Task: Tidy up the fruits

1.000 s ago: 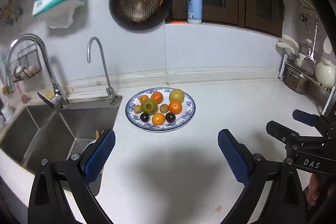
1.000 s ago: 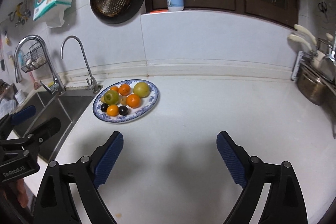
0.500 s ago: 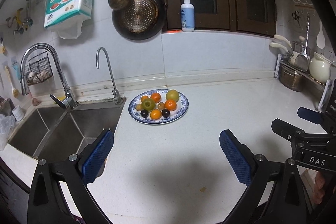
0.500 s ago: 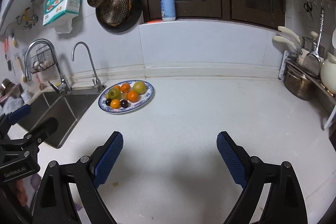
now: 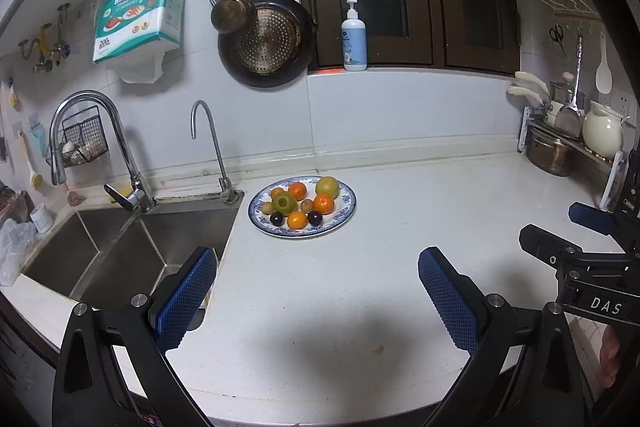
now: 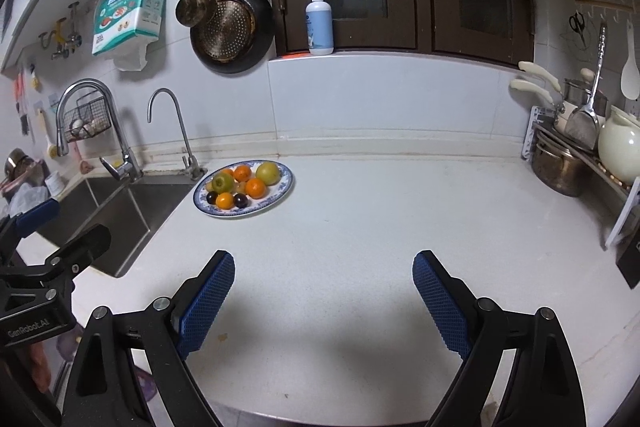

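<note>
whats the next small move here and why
Probably bring the left tongs forward toward the plate. Both tongs are open and empty, well short of it over bare counter, and all the fruit, such as the near orange, sits on the plate beside the sink, on the left tongs' side.

Fruits sit grouped on a blue-rimmed plate [image 5: 347, 213] on the white surface [image 5: 400, 247], beside the sink. Present: a green apple [image 5: 284, 203], a yellow-green pear [image 5: 327, 187], several oranges [image 5: 323, 203], two dark plums [image 5: 315, 217], small brownish fruits. All rest touching or close together.
</note>
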Demonstrator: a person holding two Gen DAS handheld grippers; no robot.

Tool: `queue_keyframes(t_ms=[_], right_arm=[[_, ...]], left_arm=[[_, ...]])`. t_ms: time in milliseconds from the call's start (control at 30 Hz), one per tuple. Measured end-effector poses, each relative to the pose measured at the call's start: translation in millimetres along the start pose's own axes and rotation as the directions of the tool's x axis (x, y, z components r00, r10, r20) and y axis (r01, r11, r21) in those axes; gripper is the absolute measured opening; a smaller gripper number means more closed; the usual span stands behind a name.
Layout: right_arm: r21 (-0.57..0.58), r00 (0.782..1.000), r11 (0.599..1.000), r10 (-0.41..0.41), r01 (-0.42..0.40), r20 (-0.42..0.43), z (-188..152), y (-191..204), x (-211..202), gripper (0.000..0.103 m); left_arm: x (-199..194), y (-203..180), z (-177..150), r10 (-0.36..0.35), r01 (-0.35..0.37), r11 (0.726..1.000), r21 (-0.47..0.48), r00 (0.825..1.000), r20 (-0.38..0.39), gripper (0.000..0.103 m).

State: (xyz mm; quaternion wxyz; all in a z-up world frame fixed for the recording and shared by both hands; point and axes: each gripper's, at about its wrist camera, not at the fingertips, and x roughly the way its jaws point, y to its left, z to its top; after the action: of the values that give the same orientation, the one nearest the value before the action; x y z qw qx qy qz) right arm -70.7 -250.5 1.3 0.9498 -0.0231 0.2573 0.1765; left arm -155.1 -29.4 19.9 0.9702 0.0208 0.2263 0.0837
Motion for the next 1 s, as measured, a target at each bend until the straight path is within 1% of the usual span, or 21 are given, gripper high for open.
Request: queue_keyframes(t_ms=[267, 533, 700, 1000], right_arm=[[0.002, 1.0, 1.0, 0.0, 0.0, 0.005, -4, -2, -6, 0.091], [-0.005, 1.0, 1.0, 0.004, -0.004, 0.01, -6, -4, -10, 0.091], [-0.005, 1.0, 1.0, 0.007, -0.007, 0.012, -6, -5, -11, 0.091], [-0.006, 1.0, 1.0, 0.007, -0.007, 0.012, -5, -5, -11, 0.091]], left_arm=[[-9, 0, -2, 0.015, -0.015, 1.0, 0.003, 1.0, 0.013, 0.103], [-12, 0, -3, 0.01, -0.009, 1.0, -0.009, 1.0, 0.015, 0.103], [-12, -1, -3, 0.024, -0.024, 1.0, -0.015, 1.0, 0.014, 0.103], [-11, 0, -2, 0.026, -0.026, 1.0, -0.011, 1.0, 0.017, 0.103]])
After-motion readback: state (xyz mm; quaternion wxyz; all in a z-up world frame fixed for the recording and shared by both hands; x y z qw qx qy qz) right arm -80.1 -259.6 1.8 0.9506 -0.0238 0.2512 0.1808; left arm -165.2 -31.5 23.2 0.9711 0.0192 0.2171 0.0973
